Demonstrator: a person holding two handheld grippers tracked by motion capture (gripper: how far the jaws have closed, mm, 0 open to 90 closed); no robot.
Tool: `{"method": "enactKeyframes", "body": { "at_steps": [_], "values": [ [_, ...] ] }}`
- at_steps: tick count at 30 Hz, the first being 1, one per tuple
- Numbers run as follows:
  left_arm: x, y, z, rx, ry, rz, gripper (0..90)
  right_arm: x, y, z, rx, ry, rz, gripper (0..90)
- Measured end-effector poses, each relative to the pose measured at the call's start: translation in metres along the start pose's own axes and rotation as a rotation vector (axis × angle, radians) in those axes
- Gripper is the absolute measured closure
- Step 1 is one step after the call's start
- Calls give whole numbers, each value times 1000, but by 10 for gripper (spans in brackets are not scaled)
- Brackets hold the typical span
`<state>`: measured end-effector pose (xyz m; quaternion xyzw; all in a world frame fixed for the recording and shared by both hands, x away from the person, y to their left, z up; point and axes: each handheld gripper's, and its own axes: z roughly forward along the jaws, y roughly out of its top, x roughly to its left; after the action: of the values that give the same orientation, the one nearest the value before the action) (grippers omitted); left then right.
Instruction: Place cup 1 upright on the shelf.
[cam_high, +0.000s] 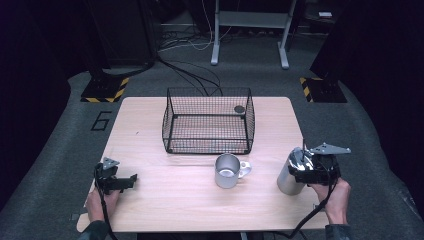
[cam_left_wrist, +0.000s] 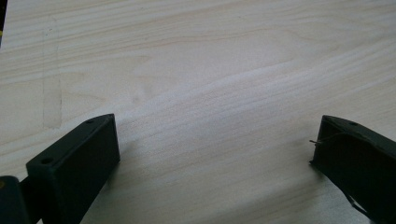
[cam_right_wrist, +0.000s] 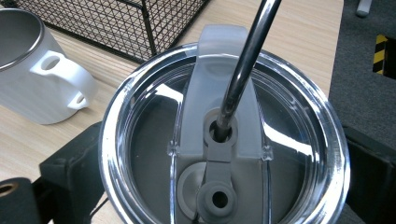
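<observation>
A steel tumbler (cam_high: 288, 176) with a clear lid (cam_right_wrist: 140, 140) and a metal straw (cam_right_wrist: 247, 60) stands near the table's right edge, leaning slightly. My right gripper (cam_high: 300, 169) is shut on the tumbler, one black jaw on each side of its rim. In the right gripper view the right gripper (cam_right_wrist: 219, 182) looks straight down on the lid. A metal mug (cam_high: 228, 171) with a white handle (cam_right_wrist: 60, 79) stands mid-table, left of the tumbler. My left gripper (cam_high: 133, 180) rests open at the front left, its jaws (cam_left_wrist: 215, 144) wide apart over bare wood.
A black wire basket (cam_high: 208, 146) stands at the back middle of the wooden table (cam_high: 170, 205), with a small dark round object (cam_high: 239, 109) in its far right corner. The basket's mesh (cam_right_wrist: 116, 23) lies just beyond the mug. Cables and stand legs lie on the floor behind.
</observation>
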<state>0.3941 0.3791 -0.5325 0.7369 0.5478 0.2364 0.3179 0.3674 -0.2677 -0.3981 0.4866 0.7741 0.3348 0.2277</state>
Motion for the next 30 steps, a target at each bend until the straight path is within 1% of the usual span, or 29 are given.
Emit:
{"method": "enactKeyframes", "body": {
  "at_steps": [3,6,7,8,9,10,11,14,15,16,19,20,25,26,30],
  "values": [
    [0,0,0,1,-1,-1,2,0,1,-1,3,-6,-6,34],
    [0,0,0,0,0,2,2,0,2,-3,-9,-6,-12,34],
    [0,0,0,0,0,1,2,1,2,-3,-10,-5,2,34],
    [0,0,0,0,0,0,2,0,3,-4,-10,-6,-4,34],
    [0,0,0,0,0,0,2,1,4,-5,-9,-5,-7,34],
    [0,0,0,0,1,1,2,1,5,-6,-11,-5,0,34],
    [0,0,0,0,1,1,1,1,6,-7,-10,-5,-11,34],
    [0,0,0,0,0,0,2,2,9,-9,-12,-2,-10,34],
    [0,0,0,0,0,0,2,2,11,-10,-14,1,-17,34],
    [0,0,0,0,1,1,2,3,12,-10,-18,2,-10,34],
    [0,0,0,0,0,0,1,3,16,-11,-17,3,-24,34],
    [0,0,0,0,1,1,2,4,17,-12,-21,6,-17,34],
    [0,0,0,0,0,1,2,4,22,-13,-19,8,-29,34],
    [0,0,0,0,0,0,1,4,23,-13,-19,13,-21,34],
    [0,0,0,0,0,0,2,6,28,-15,-16,13,-36,34]
  ]
}}
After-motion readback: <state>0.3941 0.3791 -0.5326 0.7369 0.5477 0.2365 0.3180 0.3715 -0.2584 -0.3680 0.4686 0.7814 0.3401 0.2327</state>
